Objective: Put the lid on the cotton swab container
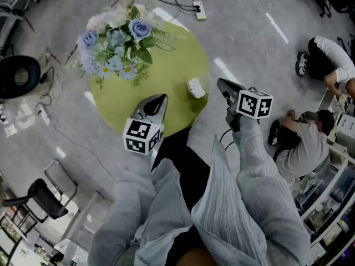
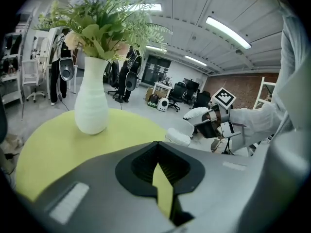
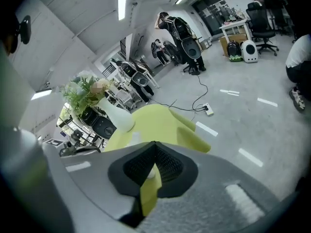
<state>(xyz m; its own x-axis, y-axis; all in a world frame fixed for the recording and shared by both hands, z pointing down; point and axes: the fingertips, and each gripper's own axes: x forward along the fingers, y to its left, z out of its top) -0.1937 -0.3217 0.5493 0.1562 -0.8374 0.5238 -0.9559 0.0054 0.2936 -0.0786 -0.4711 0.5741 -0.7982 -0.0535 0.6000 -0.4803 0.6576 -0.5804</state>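
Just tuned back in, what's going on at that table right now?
A person holds a gripper in each hand at a round yellow-green table. The cotton swab container sits near the table's edge on the person's right, apparently still without its lid. The right gripper is close beside it, jaws together and seemingly empty. The left gripper hovers over the table, also shut on nothing. A vase of flowers stands at the far side. I can't pick out the lid.

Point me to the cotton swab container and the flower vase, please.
cotton swab container (image 1: pixel 195 87): head view, middle of its white body.
flower vase (image 2: pixel 92 106): left gripper view, its white belly.
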